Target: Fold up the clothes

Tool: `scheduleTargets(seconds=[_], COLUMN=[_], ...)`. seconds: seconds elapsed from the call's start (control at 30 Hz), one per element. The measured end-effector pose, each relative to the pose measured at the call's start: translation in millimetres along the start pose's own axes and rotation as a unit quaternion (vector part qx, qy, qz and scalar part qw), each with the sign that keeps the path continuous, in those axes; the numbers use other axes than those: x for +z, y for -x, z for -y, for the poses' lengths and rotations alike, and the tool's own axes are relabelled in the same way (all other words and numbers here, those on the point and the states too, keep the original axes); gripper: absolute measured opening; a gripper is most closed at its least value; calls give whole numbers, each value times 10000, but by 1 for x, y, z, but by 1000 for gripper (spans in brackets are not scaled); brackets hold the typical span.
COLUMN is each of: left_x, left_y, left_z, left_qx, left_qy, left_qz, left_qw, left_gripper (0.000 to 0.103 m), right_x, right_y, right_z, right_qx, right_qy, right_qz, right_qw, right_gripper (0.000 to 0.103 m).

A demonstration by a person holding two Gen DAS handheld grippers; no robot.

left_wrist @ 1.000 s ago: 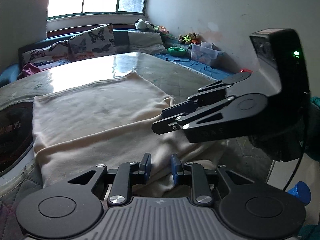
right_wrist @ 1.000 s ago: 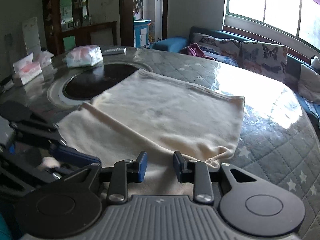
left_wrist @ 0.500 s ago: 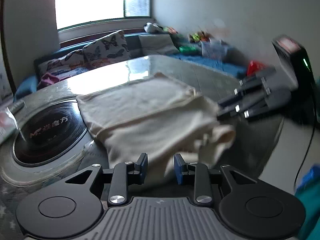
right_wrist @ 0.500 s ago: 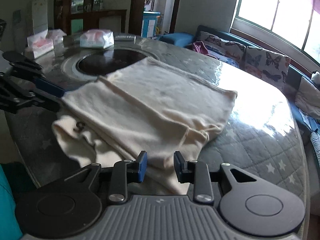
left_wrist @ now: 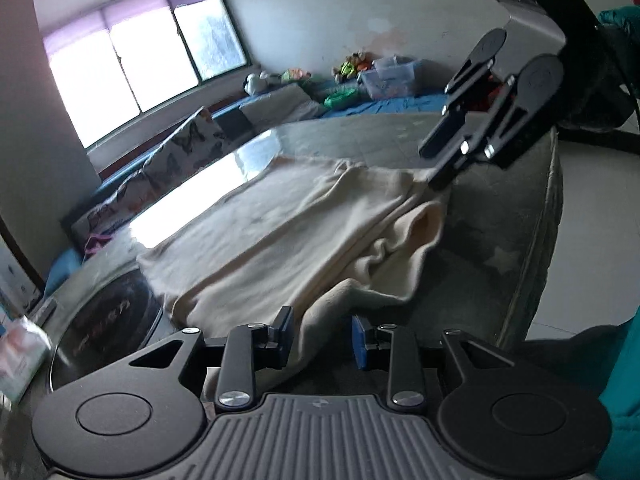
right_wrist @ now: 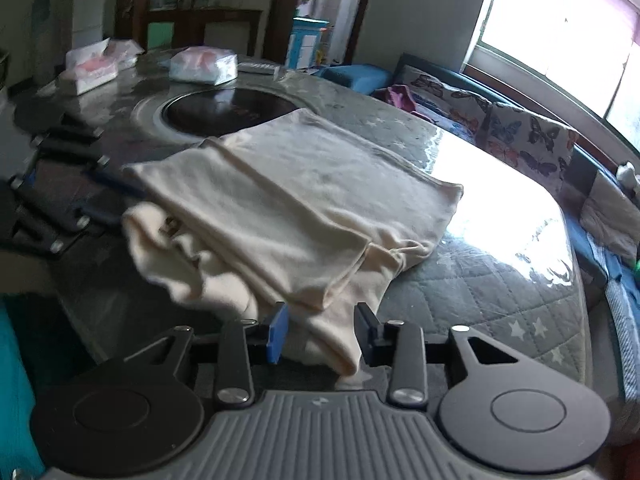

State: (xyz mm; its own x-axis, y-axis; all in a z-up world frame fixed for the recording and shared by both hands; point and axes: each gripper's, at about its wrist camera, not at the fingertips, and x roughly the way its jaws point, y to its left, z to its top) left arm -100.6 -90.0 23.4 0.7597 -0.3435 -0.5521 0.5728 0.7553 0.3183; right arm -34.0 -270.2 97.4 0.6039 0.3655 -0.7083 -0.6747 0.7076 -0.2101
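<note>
A cream garment (left_wrist: 288, 236) lies partly folded on the round table, with a rumpled end near the table's front edge; it also shows in the right wrist view (right_wrist: 304, 200). My left gripper (left_wrist: 320, 338) is open, and a loose cloth corner lies between its blue pads. My right gripper (right_wrist: 322, 332) is open with a folded cloth edge between its pads. In the left wrist view the right gripper (left_wrist: 452, 160) hovers over the garment's far-right end. In the right wrist view the left gripper (right_wrist: 76, 200) sits blurred at the garment's left end.
A dark round inset (right_wrist: 224, 110) sits in the grey quilted table cover (right_wrist: 480, 292). Tissue packs (right_wrist: 202, 65) and a box (right_wrist: 94, 70) stand at the far side. A sofa with butterfly cushions (right_wrist: 520, 132) runs under the window.
Both grippers pulled back toward the table's front edge and tilted. Their jaws opened wider around the cloth. The garment's near end is now more bunched.
</note>
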Motion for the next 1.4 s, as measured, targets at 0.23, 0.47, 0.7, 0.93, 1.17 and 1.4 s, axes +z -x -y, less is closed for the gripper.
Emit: scheduleTargets(seconds=[0.23, 0.47, 0.7, 0.93, 1.17, 1.4], left_x=[4, 18, 15, 4, -7, -12], left_y=[-5, -8, -18, -5, -8, -11], left_z=[-14, -48, -62, -49, -35, -41], left_qx=[-96, -263, -336, -316, -124, -118], left_qy=[353, 980, 1325, 1109, 702, 490], left_qz=[108, 146, 64, 76, -41, -86], left_qw=[9993, 9947, 9906, 9933, 9974, 9987], left_gripper=[8, 8, 9, 19, 35, 10], right_x=[-6, -1, 11, 26, 37, 35], right_y=[3, -16, -30, -33, -36, -33], right_z=[-23, -36, -19, 4, 21, 17], right_qx=[133, 133, 401, 760, 991, 890], right_qy=[825, 1463, 1100, 420, -90, -139], right_qz=[168, 503, 455, 318, 232, 317], right_qw=[9964, 9879, 9921, 9957, 9948, 9954], right_gripper=[53, 54, 18, 11, 11, 9])
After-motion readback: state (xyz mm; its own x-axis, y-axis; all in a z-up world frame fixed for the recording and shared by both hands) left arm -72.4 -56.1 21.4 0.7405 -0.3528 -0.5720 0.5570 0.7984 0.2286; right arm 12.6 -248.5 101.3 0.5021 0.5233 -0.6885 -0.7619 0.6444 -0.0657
